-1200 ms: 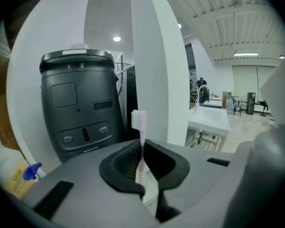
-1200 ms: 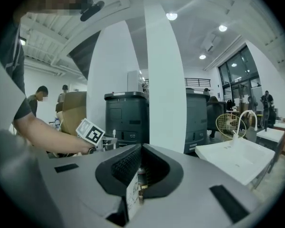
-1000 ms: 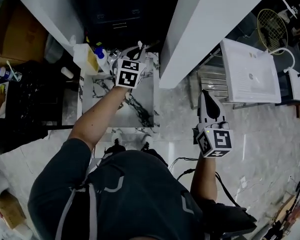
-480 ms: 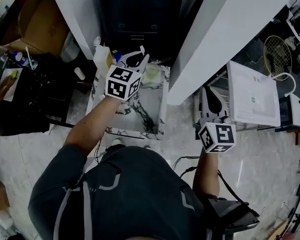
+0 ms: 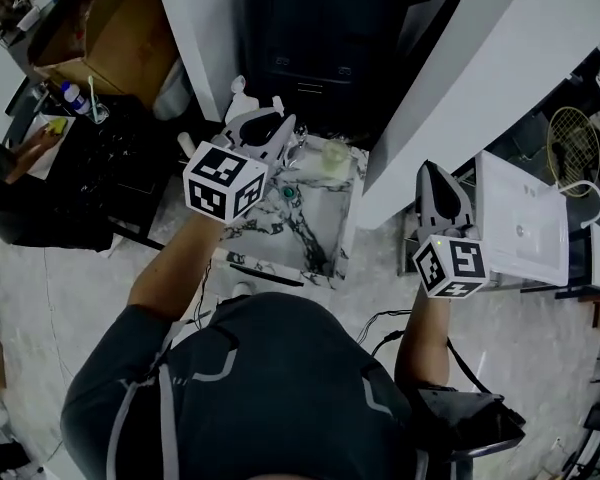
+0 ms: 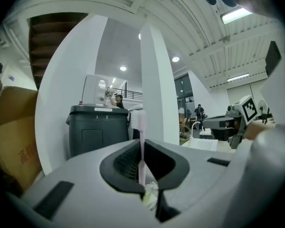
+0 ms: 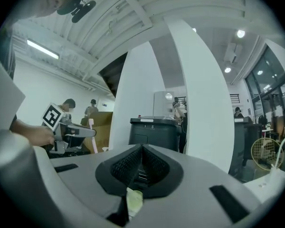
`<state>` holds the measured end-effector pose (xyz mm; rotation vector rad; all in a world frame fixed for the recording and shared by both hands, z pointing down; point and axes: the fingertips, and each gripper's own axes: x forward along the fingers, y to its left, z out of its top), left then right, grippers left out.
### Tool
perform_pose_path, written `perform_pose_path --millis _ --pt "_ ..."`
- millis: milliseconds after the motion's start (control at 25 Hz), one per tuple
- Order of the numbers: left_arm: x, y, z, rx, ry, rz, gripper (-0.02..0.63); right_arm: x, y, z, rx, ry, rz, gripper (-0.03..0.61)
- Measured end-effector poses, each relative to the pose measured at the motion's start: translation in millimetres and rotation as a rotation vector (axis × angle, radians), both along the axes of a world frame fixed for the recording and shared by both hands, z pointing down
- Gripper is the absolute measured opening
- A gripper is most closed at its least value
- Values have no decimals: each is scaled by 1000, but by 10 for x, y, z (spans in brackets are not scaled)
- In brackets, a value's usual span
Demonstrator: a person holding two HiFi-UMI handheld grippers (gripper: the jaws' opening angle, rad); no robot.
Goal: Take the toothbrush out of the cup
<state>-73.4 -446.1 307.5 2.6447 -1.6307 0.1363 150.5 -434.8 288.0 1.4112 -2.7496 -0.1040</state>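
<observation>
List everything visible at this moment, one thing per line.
toothbrush: one, pale pink, upright in the left claw
cup: one, pale and see-through, at the table's far edge
table: one, white marble with dark veins, in front of the person
bin: one, dark grey, beyond the table
cardboard box: one, brown, far left
basin: one, white, right of the right claw
pillars: two, white, either side of the bin
left claw: one, white with black pads, shut on the toothbrush, above the table
right claw: one, same colours, shut and empty, right of the table
</observation>
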Motion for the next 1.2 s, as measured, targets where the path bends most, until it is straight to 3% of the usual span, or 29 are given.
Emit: perform_pose_path --millis 400,960,1200 --pt "-491 276 -169 -2 14 -33 28 -322 -2 -187 11 36 9 26" --pt "-539 298 -241 13 42 -21 28 -310 -31 -202 10 55 66 26" --pt "-617 252 -181 -11 56 -63 28 -239 -75 -194 10 60 115 26"
